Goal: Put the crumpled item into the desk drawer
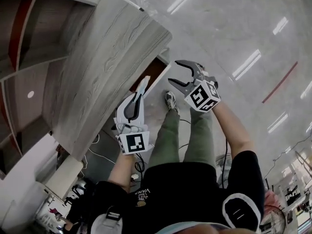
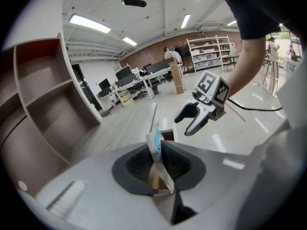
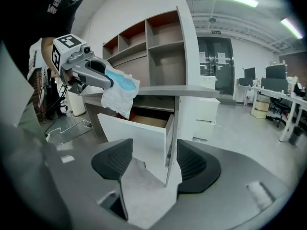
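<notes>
Room: open office hall; glossy pale floor [image 1: 243, 33] streaked with bright reflections across the upper right of the head view.
Desk [image 1: 107, 67]: grey wood-grain top, flat and matte, running diagonally through the left half of that view.
Shelf bays [image 3: 163, 47]: boxy open compartments above the desktop, grey frames with reddish-brown backs.
Drawer [image 3: 139, 128]: pulled out beneath the desktop, centre of the right gripper view; smooth white front, brown board inside; standing open, so ready to take the item.
Right gripper [image 1: 174, 72]: jaws spread wide, ribbed dark pads [image 3: 112, 159] with nothing between them, only the drawer front beyond; probably kept free to tend the drawer.
Left gripper [image 1: 142, 89]: jaws partly closed, pinching the crumpled item; tilted down toward the drawer mouth, presumably for the drop.
Crumpled item [image 3: 120, 92]: thin, limp white wad with a blue patch, heavily creased; hanging from the left gripper close by the open drawer, not yet inside.
</notes>
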### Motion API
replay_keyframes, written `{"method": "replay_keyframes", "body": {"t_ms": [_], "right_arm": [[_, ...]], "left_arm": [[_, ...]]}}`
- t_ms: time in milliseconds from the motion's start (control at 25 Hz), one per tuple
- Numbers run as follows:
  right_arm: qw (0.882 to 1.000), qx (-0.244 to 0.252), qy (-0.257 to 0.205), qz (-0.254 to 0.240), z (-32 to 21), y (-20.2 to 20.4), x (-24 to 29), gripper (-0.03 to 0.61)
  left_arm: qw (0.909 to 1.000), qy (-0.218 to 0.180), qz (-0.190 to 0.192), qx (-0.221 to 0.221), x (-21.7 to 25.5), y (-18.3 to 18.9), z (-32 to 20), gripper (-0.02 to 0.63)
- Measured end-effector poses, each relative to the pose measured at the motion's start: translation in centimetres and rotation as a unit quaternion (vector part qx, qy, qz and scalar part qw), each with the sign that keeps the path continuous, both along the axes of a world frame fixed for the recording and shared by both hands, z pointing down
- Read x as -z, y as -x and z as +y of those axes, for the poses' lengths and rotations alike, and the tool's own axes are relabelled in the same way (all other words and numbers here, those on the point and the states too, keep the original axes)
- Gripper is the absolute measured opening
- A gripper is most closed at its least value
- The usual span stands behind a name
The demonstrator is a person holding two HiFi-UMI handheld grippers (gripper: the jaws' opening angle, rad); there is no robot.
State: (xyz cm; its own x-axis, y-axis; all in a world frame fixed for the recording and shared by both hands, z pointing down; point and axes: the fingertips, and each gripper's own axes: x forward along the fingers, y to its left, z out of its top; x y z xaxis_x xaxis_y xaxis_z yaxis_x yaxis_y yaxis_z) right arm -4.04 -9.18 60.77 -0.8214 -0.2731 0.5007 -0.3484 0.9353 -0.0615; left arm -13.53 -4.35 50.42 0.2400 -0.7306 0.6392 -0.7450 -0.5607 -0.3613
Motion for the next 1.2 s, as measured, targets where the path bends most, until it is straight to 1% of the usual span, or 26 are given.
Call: {"method": "replay_keyframes", "body": {"t_ms": [120,240,520,760,880,1000,1200], "right_arm": [[1.000,0.023,-0.013,0.003,-0.1,0.7,-0.5,0.261],[0.999,0.040,-0.017,-0.002,-0.1,1.4,-1.0,0.261],[0.998,0.061,-0.021,-0.006,-0.5,2.0,-1.8,0.259],[0.997,0.079,-0.017,-0.015,-0.1,3.0,-2.6,0.259],[0.996,0.080,-0.014,-0.021,-0.1,3.1,-2.8,0.259],[0.996,0.080,-0.010,-0.024,-0.1,3.2,-2.9,0.258],[0.997,0.073,-0.009,-0.029,-0.4,3.0,-3.2,0.258]], "left_arm": [[0.9999,0.005,-0.009,0.004,-0.6,0.1,-0.1,0.097],[0.9994,0.014,-0.029,0.010,-1.2,0.5,0.0,0.097],[0.9978,0.029,-0.058,0.011,-3.1,0.4,0.1,0.098],[0.9954,0.026,-0.083,0.040,-4.1,1.1,-0.3,0.098],[0.9937,0.028,-0.095,0.053,-4.7,1.7,-0.7,0.098],[0.9916,0.030,-0.116,0.049,-5.0,2.0,-0.9,0.098],[0.9895,0.036,-0.137,0.030,-5.9,0.9,-1.3,0.098]]}}
